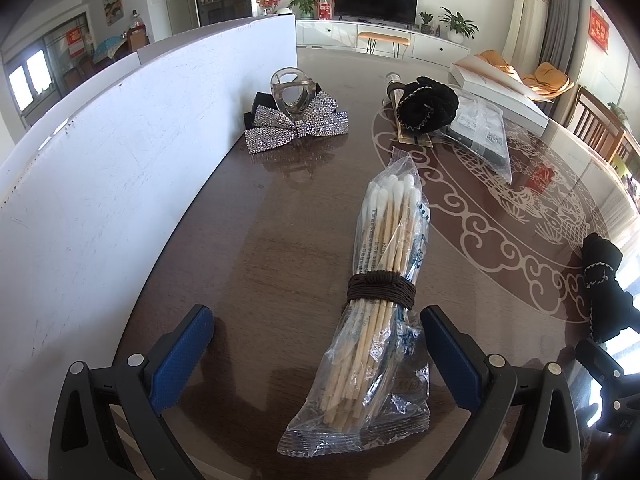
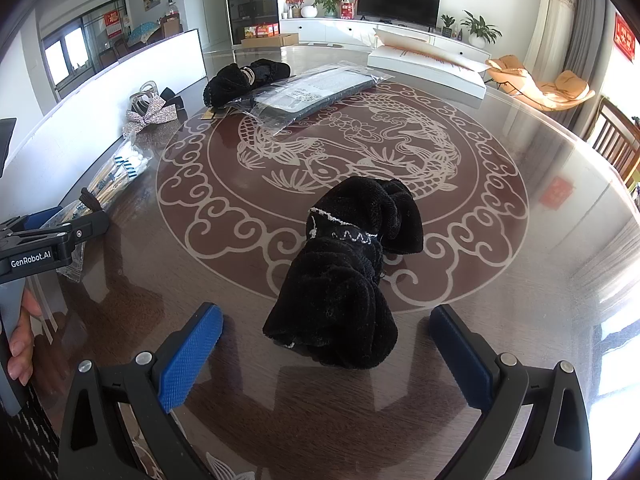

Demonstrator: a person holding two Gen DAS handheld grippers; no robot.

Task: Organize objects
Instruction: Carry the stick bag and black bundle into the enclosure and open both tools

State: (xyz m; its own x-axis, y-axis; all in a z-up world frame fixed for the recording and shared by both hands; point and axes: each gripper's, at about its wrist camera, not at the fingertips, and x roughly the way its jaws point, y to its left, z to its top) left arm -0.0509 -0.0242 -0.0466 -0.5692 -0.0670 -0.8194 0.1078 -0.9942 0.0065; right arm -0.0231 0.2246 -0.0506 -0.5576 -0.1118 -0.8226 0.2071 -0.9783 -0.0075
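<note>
A clear bag of cotton swabs [image 1: 376, 300], bound by a brown hair tie [image 1: 380, 290], lies on the table between the open fingers of my left gripper [image 1: 320, 344]; it also shows in the right wrist view [image 2: 108, 184]. A black velvet scrunchie [image 2: 344, 272] lies between the open fingers of my right gripper [image 2: 326, 344]; it also shows in the left wrist view [image 1: 602, 284]. A rhinestone bow clip [image 1: 296, 124] lies by the white board, also seen from the right [image 2: 150, 116]. A second black scrunchie [image 1: 428, 108] lies farther back.
A white board [image 1: 100, 168] stands along the table's left side. A flat plastic-wrapped package [image 2: 308, 94] and a white box [image 2: 428, 66] lie at the back. The left gripper body [image 2: 40, 240] is at the right view's left edge. Chairs stand at the right.
</note>
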